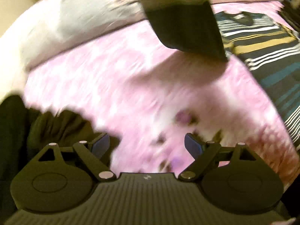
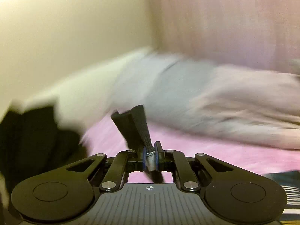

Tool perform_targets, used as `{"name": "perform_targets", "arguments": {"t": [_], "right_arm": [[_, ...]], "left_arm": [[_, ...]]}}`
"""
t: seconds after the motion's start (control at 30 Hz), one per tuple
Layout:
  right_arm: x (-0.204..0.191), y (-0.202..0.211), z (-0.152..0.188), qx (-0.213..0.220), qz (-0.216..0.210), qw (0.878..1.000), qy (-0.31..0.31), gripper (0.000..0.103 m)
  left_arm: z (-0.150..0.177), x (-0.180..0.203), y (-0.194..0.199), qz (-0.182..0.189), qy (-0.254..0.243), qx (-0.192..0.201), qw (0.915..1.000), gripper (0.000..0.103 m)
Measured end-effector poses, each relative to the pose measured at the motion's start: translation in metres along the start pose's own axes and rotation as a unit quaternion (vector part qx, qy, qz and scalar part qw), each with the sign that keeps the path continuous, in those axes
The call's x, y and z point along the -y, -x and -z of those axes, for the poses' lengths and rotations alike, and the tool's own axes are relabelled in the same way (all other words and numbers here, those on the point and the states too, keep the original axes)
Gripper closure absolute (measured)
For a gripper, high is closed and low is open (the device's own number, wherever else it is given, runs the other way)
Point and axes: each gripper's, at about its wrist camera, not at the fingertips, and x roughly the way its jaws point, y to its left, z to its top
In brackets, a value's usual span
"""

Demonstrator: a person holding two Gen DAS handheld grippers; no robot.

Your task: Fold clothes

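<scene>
Sock (image 2: 136,127), dark with grey toe, pinched in right gripper (image 2: 150,156), left gripper (image 1: 147,144) spread wide, empty.

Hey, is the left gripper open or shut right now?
Open. The left gripper has its blue pads set wide apart, with only the pink bedsheet showing between them.

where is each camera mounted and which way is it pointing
Left wrist: sits on the left hand-held gripper, jaws open, looking down across the pink bedsheet at a hanging dark garment and a striped garment.
Right wrist: sits on the right hand-held gripper, shut on the dark garment, facing the wall.
Shared: pink bedsheet, grey bedding, dark garment.
</scene>
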Motion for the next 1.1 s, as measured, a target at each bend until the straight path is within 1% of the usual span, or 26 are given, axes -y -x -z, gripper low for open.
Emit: {"name": "perform_targets", "arguments": {"t": [0.03, 0.1, 0.17, 0.23, 0.37, 0.4, 0.5, 0.67, 0.7, 0.8, 0.83, 0.87, 0.9, 0.93, 1.0, 1.07, 1.1], "right_arm": [[0.035, 0.022, -0.007, 0.026, 0.033, 0.999, -0.019, 0.095], [0.113, 0.062, -0.003, 0.052, 0.107, 0.991, -0.058, 0.095], [0.198, 0.089, 0.024, 0.047, 0.167, 0.977, -0.123, 0.095], [0.275, 0.098, 0.064, 0.022, 0.206, 0.959, -0.193, 0.095], [0.388, 0.088, 0.147, -0.051, 0.221, 0.932, -0.284, 0.095], [0.398, 0.092, 0.152, -0.051, 0.217, 0.931, -0.29, 0.095], [0.414, 0.111, 0.158, -0.039, 0.202, 0.932, -0.297, 0.095], [0.442, 0.142, 0.166, -0.018, 0.176, 0.935, -0.308, 0.095], [0.442, 0.149, 0.166, -0.016, 0.181, 0.933, -0.311, 0.095], [0.46, 0.15, 0.183, -0.057, 0.199, 0.915, -0.346, 0.094], [0.466, 0.15, 0.19, -0.071, 0.205, 0.908, -0.358, 0.079], [0.469, 0.156, 0.193, -0.069, 0.214, 0.904, -0.363, 0.053], [0.471, 0.163, 0.196, -0.062, 0.223, 0.901, -0.366, 0.042], [0.474, 0.174, 0.198, -0.054, 0.226, 0.899, -0.372, 0.038], [0.479, 0.198, 0.202, -0.035, 0.23, 0.893, -0.385, 0.038], [0.488, 0.228, 0.211, -0.028, 0.252, 0.88, -0.401, 0.038], [0.498, 0.247, 0.218, -0.024, 0.269, 0.87, -0.412, 0.038]], "left_arm": [[-0.014, 0.013, -0.002, 0.003, -0.014, 0.006, 0.9999, 0.018], [-0.04, 0.041, -0.006, 0.009, -0.038, 0.015, 0.9991, 0.018], [-0.063, 0.074, -0.008, 0.015, -0.05, 0.021, 0.9984, 0.018], [-0.082, 0.105, -0.01, 0.025, -0.052, 0.022, 0.9981, 0.018], [-0.11, 0.173, -0.024, 0.063, -0.049, 0.001, 0.9968, 0.018], [-0.114, 0.189, -0.029, 0.072, -0.054, -0.007, 0.996, 0.018], [-0.133, 0.227, -0.035, 0.088, -0.087, -0.012, 0.9923, 0.018], [-0.164, 0.291, -0.044, 0.114, -0.141, -0.021, 0.9832, 0.018], [-0.171, 0.297, -0.045, 0.117, -0.147, -0.021, 0.9821, 0.018], [-0.189, 0.312, -0.052, 0.125, -0.164, -0.02, 0.9782, 0.018], [-0.195, 0.316, -0.055, 0.127, -0.17, -0.02, 0.977, 0.018], [-0.2, 0.321, -0.057, 0.129, -0.177, -0.019, 0.9757, 0.018], [-0.204, 0.325, -0.06, 0.131, -0.182, -0.019, 0.9745, 0.018], [-0.208, 0.33, -0.063, 0.133, -0.187, -0.019, 0.9732, 0.018], [-0.217, 0.342, -0.069, 0.139, -0.197, -0.02, 0.9702, 0.018], [-0.226, 0.357, -0.074, 0.147, -0.208, -0.021, 0.9669, 0.018], [-0.231, 0.366, -0.076, 0.151, -0.213, -0.021, 0.9651, 0.018]]}}
